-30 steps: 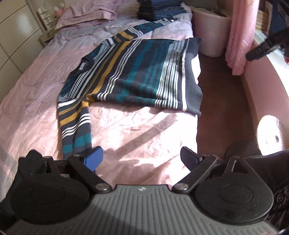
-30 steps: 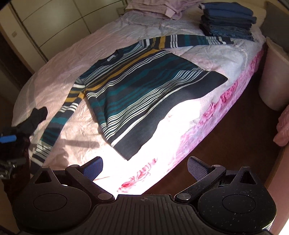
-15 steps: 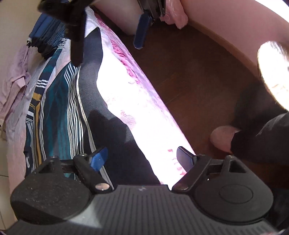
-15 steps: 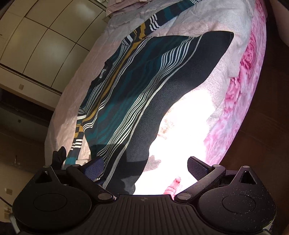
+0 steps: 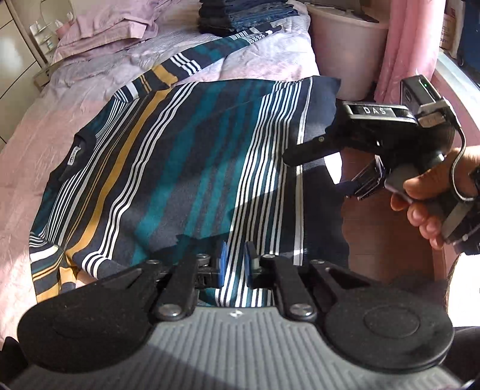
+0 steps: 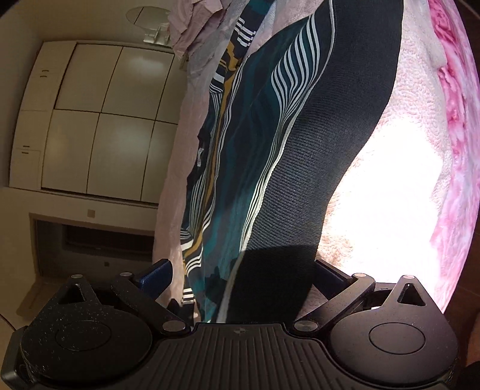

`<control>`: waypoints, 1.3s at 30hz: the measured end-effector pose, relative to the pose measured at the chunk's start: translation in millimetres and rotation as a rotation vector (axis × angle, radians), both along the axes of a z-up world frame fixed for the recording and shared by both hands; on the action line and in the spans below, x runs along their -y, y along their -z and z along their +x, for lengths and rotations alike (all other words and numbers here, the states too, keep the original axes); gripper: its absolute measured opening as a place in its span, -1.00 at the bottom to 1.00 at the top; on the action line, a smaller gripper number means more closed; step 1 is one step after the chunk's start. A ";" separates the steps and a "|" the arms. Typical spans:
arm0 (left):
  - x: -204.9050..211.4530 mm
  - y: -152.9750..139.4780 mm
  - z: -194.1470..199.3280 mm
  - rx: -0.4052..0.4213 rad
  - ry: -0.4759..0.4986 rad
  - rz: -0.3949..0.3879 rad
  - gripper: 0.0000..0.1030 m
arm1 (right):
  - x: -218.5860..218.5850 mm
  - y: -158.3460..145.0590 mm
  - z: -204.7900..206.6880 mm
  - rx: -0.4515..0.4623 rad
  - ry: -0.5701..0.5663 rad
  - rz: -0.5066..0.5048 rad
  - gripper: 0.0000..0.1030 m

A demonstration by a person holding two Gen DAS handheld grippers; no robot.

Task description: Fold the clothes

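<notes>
Left claw (image 5: 235, 265): blue pads drawn nearly together, a narrow gap between them, striped cloth of the sweater (image 5: 186, 156) showing in that gap. Judged pinched on the fabric near the hem side, though how much cloth the pads have is hard to read.

Right claw (image 6: 240, 279): fingers spread wide, straddling the dark ribbed hem band (image 6: 330, 168), nothing clamped. In the left view the right claw (image 5: 327, 168) sits at the hem edge, held by a hand (image 5: 426, 198).

Sweater lies spread flat on the bed (image 5: 45, 126), front up, neck label visible, one sleeve (image 5: 210, 57) stretched toward a stack of folded dark clothes (image 5: 249, 13), hem at the bed's edge by the floor. No fold visible in the body.

Risks, as judgement:
- Left pinch may be shallow or take the top layer only; a lift would then peel the layers apart or slip.
- Right claw not closed: if the left lifts alone, the hem skews and the fold comes out crooked.
- Hem sits at the bed edge; a dropped corner could slide off toward the floor.
- Pink cover (image 6: 414, 99) is loose and could be caught along with the hem.
</notes>
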State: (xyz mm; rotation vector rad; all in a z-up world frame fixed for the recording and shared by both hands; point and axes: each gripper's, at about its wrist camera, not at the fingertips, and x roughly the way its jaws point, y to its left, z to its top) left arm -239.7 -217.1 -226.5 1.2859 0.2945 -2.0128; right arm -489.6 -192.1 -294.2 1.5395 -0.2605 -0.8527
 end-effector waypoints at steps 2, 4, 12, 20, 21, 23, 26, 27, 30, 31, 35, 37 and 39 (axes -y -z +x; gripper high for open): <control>-0.3 2.7 -3.0 0.011 0.023 0.011 -0.81 | 1.4 7.4 7.0 0.030 -0.003 0.007 0.98; -7.6 6.4 -6.2 0.020 0.049 0.024 -0.79 | -0.8 12.4 6.8 0.070 0.013 0.004 0.98; -34.3 17.3 -21.7 -0.003 0.159 0.058 -0.61 | -39.0 -25.0 -39.4 -0.008 0.084 0.023 0.61; -27.4 36.5 -40.3 0.019 0.205 0.050 -0.44 | -0.1 -45.7 -51.3 -0.247 0.127 -0.098 0.62; -27.1 39.6 -41.2 0.023 0.205 0.055 -0.44 | 10.2 -55.0 -44.1 -0.278 0.091 -0.180 0.62; -29.0 45.2 -39.4 0.036 0.200 0.067 -0.44 | 28.2 -58.3 -27.4 -0.317 -0.011 -0.227 0.62; -35.7 46.2 -33.5 0.062 0.200 0.090 -0.44 | 43.5 -38.5 -2.7 -0.537 -0.198 -0.031 0.62; -38.0 46.4 -31.4 0.070 0.200 0.097 -0.44 | 40.0 -30.1 -1.6 -0.636 -0.232 0.085 0.62; -43.0 39.0 -22.2 0.079 0.180 0.097 -0.38 | 8.6 -29.5 -15.3 -0.686 -0.230 0.176 0.62; -43.4 36.4 -19.3 0.082 0.166 0.098 -0.33 | -1.1 -33.3 -18.9 -0.685 -0.236 0.182 0.62; -43.3 15.7 -0.5 0.080 0.074 0.090 -0.14 | -28.8 -52.5 -29.9 -0.690 -0.253 0.219 0.65; -43.2 1.9 12.0 0.071 0.020 0.083 0.16 | -33.1 -72.2 -32.2 -0.733 -0.270 0.239 0.71; -43.0 -11.8 24.6 0.062 -0.034 0.075 0.26 | -38.7 -93.1 -29.6 -0.798 -0.299 0.251 0.78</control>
